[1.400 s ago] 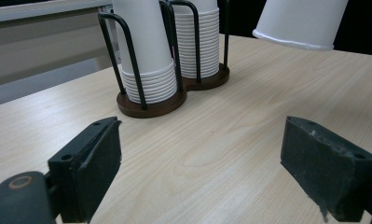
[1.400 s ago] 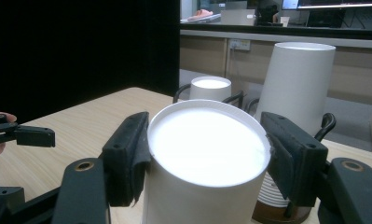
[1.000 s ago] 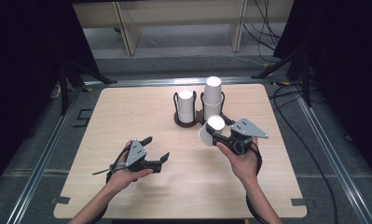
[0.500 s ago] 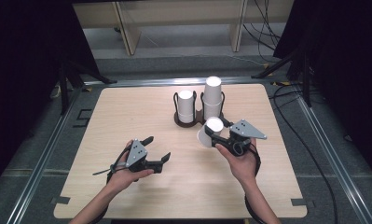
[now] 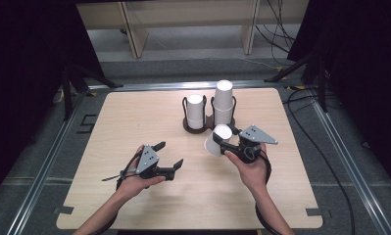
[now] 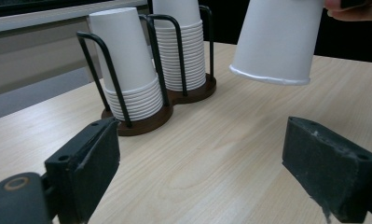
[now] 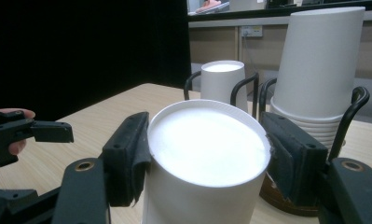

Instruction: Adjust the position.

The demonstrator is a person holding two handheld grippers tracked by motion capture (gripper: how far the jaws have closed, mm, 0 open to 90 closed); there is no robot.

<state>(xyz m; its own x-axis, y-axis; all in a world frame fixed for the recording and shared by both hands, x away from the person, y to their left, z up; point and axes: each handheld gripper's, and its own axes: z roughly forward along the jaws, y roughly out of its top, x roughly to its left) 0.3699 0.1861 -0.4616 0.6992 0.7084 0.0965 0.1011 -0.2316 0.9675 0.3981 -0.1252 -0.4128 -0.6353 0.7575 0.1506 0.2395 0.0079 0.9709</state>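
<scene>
A white paper cup (image 5: 214,142), base up and tilted, is off the table with my right gripper (image 5: 222,142) shut on its sides. In the right gripper view both pads press the cup (image 7: 207,154) near its closed end, my right gripper (image 7: 207,161) around it. My left gripper (image 5: 169,155) hovers open at the front left of the table, nothing between its fingers. In the left gripper view the held cup (image 6: 277,37) hangs above and beyond my left gripper (image 6: 209,177).
A dark two-slot wire cup holder (image 5: 189,128) stands at the back middle of the table (image 5: 134,122). It holds a short stack of cups (image 5: 196,111) and a taller stack (image 5: 223,102). Metal rails run along the table's sides.
My right gripper has carried the cup slightly left and toward the front. The left gripper has barely moved and stays open.
</scene>
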